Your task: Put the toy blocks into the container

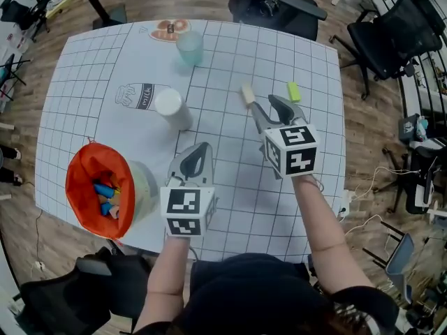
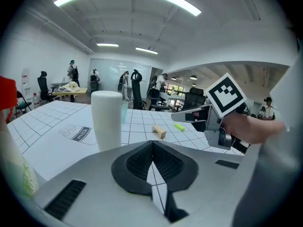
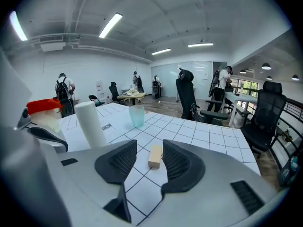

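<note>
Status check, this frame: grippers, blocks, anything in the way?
Left gripper shut, empty. Right gripper open, beige block at its jaw tips, on table. Green block also outside container. White cup stands between.

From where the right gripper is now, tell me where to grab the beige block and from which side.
Take the beige block across its long side faces, near mid-length. It lies flat on the table, lengthwise along the right gripper's line, seen between its open jaws, so come straight forward and low from its near end.
</note>
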Motion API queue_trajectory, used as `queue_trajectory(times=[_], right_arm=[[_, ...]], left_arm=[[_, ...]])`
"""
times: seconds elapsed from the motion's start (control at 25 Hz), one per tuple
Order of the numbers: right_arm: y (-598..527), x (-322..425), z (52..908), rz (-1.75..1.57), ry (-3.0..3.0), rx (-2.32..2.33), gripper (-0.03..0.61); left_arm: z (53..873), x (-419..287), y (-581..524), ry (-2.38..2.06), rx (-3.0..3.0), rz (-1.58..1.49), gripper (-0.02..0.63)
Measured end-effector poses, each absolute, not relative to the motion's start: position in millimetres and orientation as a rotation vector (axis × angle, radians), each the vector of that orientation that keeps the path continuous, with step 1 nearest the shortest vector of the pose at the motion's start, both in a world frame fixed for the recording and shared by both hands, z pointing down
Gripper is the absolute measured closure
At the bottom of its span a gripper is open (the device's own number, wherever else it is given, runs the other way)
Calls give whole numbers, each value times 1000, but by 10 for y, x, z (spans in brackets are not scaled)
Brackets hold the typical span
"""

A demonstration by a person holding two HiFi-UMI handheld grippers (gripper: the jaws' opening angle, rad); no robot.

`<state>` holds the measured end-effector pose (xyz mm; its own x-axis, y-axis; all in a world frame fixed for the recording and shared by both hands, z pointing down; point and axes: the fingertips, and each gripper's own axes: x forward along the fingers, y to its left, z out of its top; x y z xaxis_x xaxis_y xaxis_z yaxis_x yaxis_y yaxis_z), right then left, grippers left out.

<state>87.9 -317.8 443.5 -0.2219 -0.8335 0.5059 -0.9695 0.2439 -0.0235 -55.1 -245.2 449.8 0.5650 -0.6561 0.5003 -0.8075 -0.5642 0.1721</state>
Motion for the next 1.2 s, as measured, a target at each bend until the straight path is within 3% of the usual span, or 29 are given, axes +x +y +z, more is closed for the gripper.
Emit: queue_trajectory(times=[0.72,1.2], right_arm=[[-3685,850,5485,542,-1958,1595,386],[-3527,840,5132,473,-2002,1589,416]], left_arm=[[5162,-563,-2653,-1135,2318,604,588],[5012,-696,-2473,-1184,2305,591,588]])
